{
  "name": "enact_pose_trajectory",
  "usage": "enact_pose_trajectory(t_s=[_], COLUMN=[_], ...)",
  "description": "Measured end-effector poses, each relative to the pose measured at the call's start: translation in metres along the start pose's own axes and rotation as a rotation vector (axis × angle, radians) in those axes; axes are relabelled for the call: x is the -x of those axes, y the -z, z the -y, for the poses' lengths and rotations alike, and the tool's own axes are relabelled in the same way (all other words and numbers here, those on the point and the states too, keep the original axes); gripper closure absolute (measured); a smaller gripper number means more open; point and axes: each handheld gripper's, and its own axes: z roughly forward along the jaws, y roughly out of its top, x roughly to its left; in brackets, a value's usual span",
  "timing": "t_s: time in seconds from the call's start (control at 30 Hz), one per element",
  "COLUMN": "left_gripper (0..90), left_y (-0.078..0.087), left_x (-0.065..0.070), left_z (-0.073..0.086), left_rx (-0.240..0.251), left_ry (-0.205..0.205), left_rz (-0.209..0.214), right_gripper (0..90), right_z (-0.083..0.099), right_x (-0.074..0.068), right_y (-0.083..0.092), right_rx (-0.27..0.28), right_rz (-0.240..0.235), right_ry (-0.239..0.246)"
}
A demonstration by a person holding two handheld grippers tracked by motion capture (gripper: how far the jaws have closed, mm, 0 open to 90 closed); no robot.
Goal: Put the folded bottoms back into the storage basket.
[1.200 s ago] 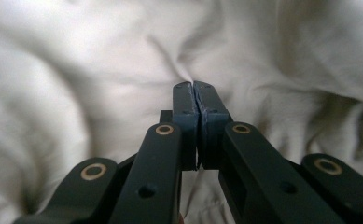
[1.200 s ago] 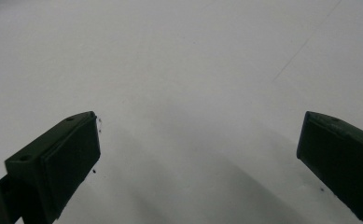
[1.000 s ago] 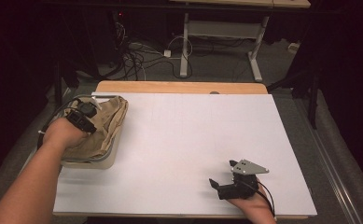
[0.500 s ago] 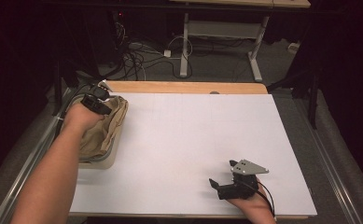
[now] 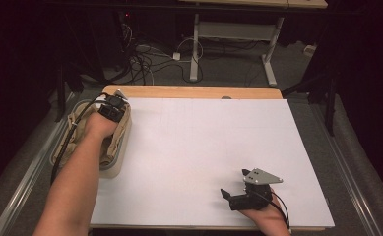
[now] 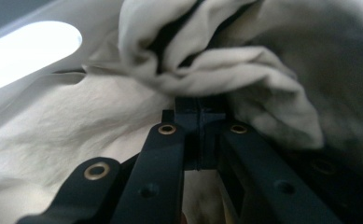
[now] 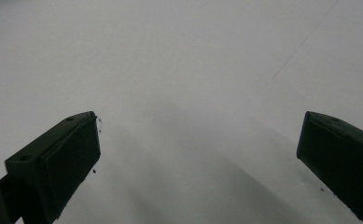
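The left tongs [image 6: 198, 122] are clenched, their 2 black jaws pressed together with a fold of beige cloth [image 6: 207, 70] pinched at the tips. In the left gripper view the cloth bunches up over and around the jaw tips, creased and rumpled, with a pale wall of the container [image 6: 25, 44] curving behind it.

From the high view the left tongs [image 5: 113, 109] sit at the far end of a shallow white bin [image 5: 121, 156] that stands on the left edge of the tabletop [image 5: 204, 147]. The cloth [image 5: 76, 132] lies heaped inside that bin, draping over its rim, and the person's left forearm reaches across it.

The right tongs [image 7: 198, 154] are released, their 2 jaws standing wide apart with bare white surface between them. In the high view the right tongs [image 5: 233, 196] rest near the front edge of the tabletop, well apart from the bin, jaws pointing left, with a grey 3-cornered plate [image 5: 262, 175] on top and a cable trailing back by the hand.

Beyond the far edge of the tabletop, a tangle of cables [image 5: 144, 64] lies on the floor.
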Motion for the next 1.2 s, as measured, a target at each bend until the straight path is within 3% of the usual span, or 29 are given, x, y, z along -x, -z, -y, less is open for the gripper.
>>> enact_pose_trajectory(t_s=[0.13, 0.17, 0.3, 0.43, 0.57, 0.77, 0.9, 1.1, 1.2], left_gripper=[87.5, 87.5, 87.6, 87.4, 87.1, 87.2, 87.3, 87.2, 87.2], left_y=[-0.012, -0.013, -0.014, -0.012, 0.002, 0.041, 0.054, 0.058, 0.054], left_x=[-0.002, -0.003, -0.002, -0.003, -0.006, -0.013, -0.016, -0.019, -0.015], left_z=[0.005, 0.008, 0.011, 0.012, 0.018, 0.036, 0.051, 0.073, 0.081], left_rx=[0.002, 0.028, 0.050, 0.047, 0.071, 0.089, 0.046, -0.042, -0.089], left_ry=[0.024, 0.027, 0.014, 0.035, 0.055, 0.055, 0.050, 0.059, 0.042], left_rz=[0.013, 0.022, 0.015, 0.026, 0.018, 0.014, -0.012, 0.031, 0.055], right_gripper=[0.4, 0.4, 0.4, 0.4, 0.4, 0.4, 0.4, 0.4, 0.4], right_z=[0.000, 0.000, -0.001, -0.002, -0.002, -0.001, -0.001, 0.000, 0.000], right_x=[-0.002, -0.002, -0.004, -0.004, -0.003, -0.003, -0.003, -0.002, -0.002], right_y=[-0.001, -0.002, -0.004, -0.005, -0.004, -0.002, -0.001, 0.001, 0.001], right_rx=[-0.004, -0.004, -0.008, -0.005, -0.003, -0.002, -0.001, -0.002, -0.001], right_rz=[0.002, 0.000, 0.000, 0.003, 0.006, 0.008, 0.009, 0.009, 0.008], right_ry=[0.007, 0.011, 0.011, 0.019, 0.017, 0.024, 0.028, 0.028, 0.029])
